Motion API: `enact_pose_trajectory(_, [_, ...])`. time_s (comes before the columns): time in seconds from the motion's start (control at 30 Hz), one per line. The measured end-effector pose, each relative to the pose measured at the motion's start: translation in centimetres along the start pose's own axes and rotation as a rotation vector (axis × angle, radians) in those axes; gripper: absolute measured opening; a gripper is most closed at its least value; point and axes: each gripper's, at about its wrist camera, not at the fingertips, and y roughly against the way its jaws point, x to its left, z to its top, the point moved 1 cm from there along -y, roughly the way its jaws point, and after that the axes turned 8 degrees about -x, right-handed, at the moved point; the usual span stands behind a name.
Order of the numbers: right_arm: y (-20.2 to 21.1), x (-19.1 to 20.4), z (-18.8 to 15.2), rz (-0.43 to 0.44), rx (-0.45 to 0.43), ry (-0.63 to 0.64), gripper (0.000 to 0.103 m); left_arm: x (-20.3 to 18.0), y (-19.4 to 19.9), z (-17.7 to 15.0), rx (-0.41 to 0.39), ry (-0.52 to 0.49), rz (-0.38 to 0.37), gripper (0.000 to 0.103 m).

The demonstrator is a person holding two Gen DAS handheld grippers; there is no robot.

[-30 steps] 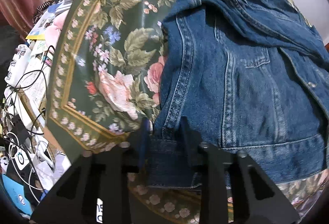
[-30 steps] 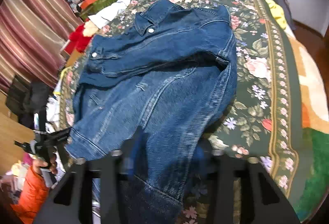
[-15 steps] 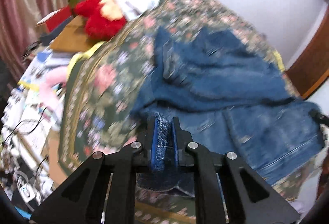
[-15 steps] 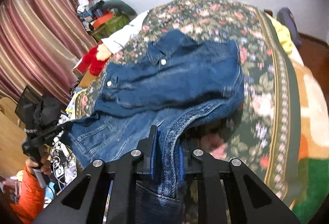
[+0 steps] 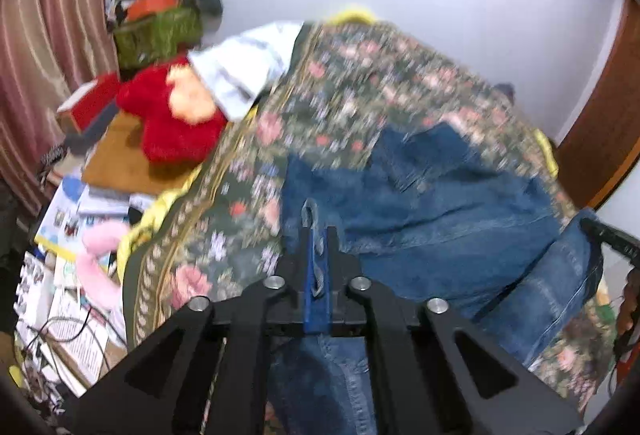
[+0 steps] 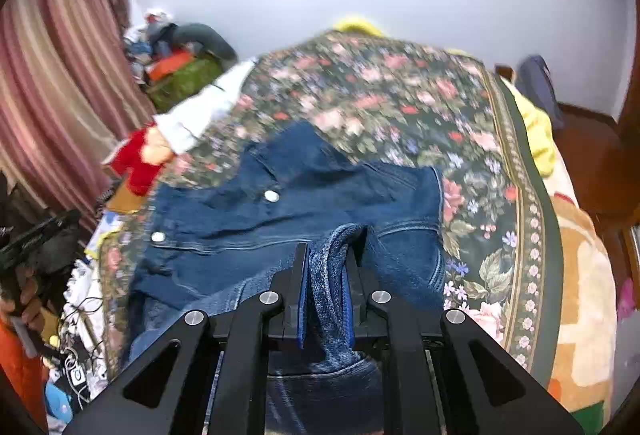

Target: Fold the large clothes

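A blue denim jacket [image 5: 432, 203] lies on a bed with a dark floral bedspread [image 5: 360, 83]; it also shows in the right wrist view [image 6: 320, 195]. My left gripper [image 5: 318, 235] is shut on the jacket's bottom hem at its left corner and holds it lifted. My right gripper [image 6: 326, 255] is shut on a thick fold of the hem at the right corner, also lifted. The right gripper [image 5: 612, 239] shows at the right edge of the left wrist view, with denim hanging from it. The collar and upper jacket still rest on the bedspread [image 6: 400, 87].
A red plush toy [image 5: 176, 123] and a white cloth [image 5: 244, 71] lie at the bed's left edge. Papers, cables and clutter [image 5: 60, 275] lie left of the bed. A striped curtain [image 6: 52, 95] hangs on the left. A wooden door frame [image 5: 600, 139] stands on the right.
Both grippers closed on the jacket's bottom hem and lifted it up off the bed. The views now tilt up toward the far wall.
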Motion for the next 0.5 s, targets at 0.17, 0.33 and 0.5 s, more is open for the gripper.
enact_pose_trajectory(0.17, [-1.2,-2.0,-1.9,-0.013,0.087,-0.046,0.012,1.3,-2.0,-5.3,0.134,-0.010,0.038,0.078])
enact_pose_trajectory(0.33, [0.6,-2.8,-3.6,0.026,0.167,-0.025,0.012,2.5,-1.5,-10.4,0.228,0.045,0.021,0.087])
enact_pose_trajectory(0.5, [3.2,-1.6,-5.0,0.017,0.177,0.080,0.012,3.9,-0.9,-15.1,0.316,0.180,-0.006,0.087])
